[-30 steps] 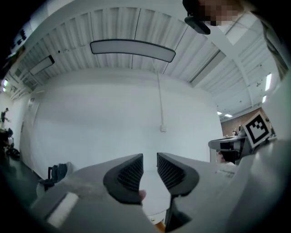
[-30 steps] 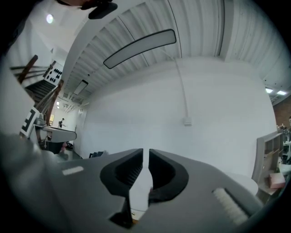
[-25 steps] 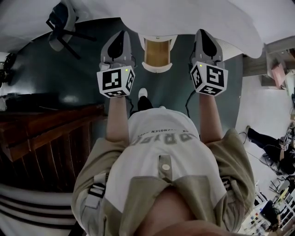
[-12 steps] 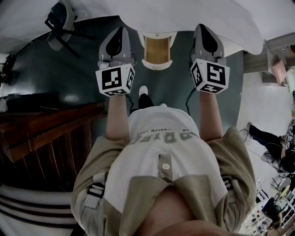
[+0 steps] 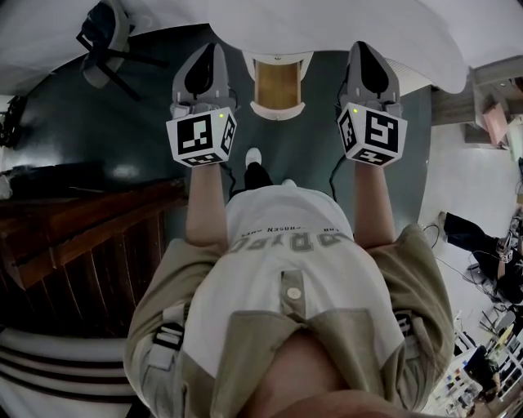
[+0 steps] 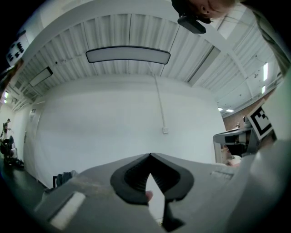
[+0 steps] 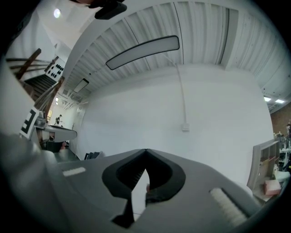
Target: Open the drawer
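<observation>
— Where is the drawer?

— Ahead of the person, in the head view: a small white drawer cabinet (image 5: 278, 88) with a tan wooden top stands on the dark green floor (image 5: 147, 131), against the white wall (image 5: 327, 24). It lies between the two grippers and touches neither. From above I cannot tell the drawer front or its handle.

— And the left gripper (image 5: 212, 51)?

— Held level to the left of the cabinet, pointing at the wall. In its own view the dark jaw tips meet in a point, closed tight, with nothing between them; beyond them is only bare wall (image 6: 104, 123) and a small socket box (image 6: 166, 130) under a thin cable duct.

— The right gripper (image 5: 360, 47)?

— The same on the cabinet's other side: jaws pressed together and empty in its own view, facing the wall. Each gripper's marker cube (image 5: 203, 137) sits just above the person's wrist.

— Anything else nearby?

— A grey chair (image 5: 106, 37) far left by the wall, dark wooden furniture (image 5: 82, 237) along the left, and a white shoe (image 5: 253, 159) on the floor near the cabinet.
</observation>
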